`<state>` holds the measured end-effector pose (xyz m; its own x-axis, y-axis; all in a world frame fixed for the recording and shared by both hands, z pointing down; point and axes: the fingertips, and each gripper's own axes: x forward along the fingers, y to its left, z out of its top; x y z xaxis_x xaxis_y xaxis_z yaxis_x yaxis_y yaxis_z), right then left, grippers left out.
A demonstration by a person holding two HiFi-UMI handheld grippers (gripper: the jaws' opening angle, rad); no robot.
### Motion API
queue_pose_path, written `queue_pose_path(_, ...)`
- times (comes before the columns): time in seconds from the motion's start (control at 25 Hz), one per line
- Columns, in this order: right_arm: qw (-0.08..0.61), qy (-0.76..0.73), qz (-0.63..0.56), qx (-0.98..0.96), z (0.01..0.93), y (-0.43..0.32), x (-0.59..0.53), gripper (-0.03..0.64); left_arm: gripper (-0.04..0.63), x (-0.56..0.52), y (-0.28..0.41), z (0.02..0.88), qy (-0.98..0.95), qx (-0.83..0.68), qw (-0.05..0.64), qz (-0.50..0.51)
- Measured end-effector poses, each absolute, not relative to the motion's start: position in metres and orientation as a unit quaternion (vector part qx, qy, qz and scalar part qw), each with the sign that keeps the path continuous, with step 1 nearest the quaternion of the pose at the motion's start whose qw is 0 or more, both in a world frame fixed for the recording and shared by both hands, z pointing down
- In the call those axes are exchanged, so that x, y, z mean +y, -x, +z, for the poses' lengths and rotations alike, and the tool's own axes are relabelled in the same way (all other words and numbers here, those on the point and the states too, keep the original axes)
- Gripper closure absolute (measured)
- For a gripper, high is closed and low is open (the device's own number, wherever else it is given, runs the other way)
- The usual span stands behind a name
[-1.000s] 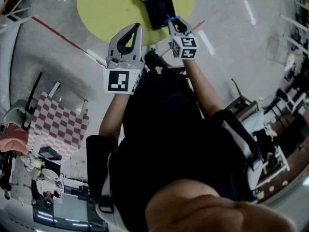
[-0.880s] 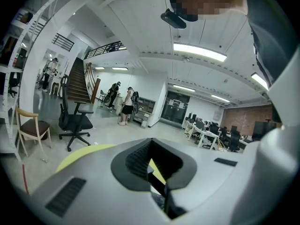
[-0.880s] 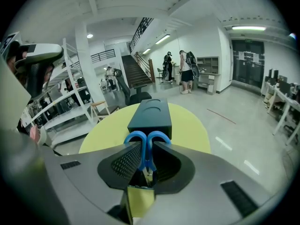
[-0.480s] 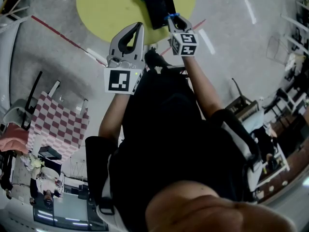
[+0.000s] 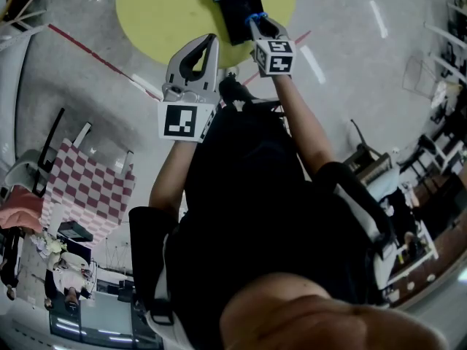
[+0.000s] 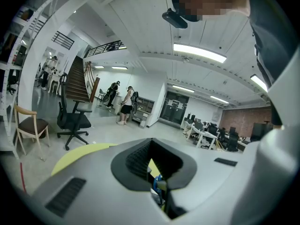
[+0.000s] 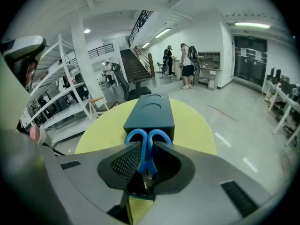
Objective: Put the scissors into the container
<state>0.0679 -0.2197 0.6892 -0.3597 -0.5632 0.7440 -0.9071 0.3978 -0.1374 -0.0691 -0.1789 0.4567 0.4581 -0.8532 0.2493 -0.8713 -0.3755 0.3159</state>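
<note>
Closest in, the person (image 5: 248, 195) stands with both arms stretched forward and slightly apart, probably so each tool has room to work. The left gripper (image 5: 208, 42) is held back and off to the side, short of the round yellow surface (image 5: 160, 13). Its jaws are closed tip to tip with nothing between them. It seems parked there to stay clear, since this job needs only one tool.

The right gripper (image 5: 260, 28) reaches further ahead. Its jaws are clamped on the scissors (image 7: 146, 153), gripping them just below the two blue handle loops. The loops stick out in front while the blades run back between the pads, mostly hidden. Holding them at this narrow neck likely gives a firm pinch and stops the blades swinging open.

Just past the loops is the container (image 7: 150, 116), a long dark box lying on the yellow surface with its short end facing the person. The scissors are lined up with its length, so they should slide or drop in lengthways. From above, the near part of the box looks darker than the far part. I cannot tell whether that end is open.

The scissors hang in the air at the box's near end, not yet inside, so I judge the carry to be almost done and the release yet to come
</note>
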Motion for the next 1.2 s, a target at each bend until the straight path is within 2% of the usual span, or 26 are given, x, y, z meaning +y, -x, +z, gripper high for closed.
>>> queue_pose_path(1.2, 0.434, -0.423, 0.302, -0.736, 0.742, -0.038, -0.257, 0.535, 0.598, -0.188, 0.083, 0.464, -0.822, -0.527, 0.214, 0.025)
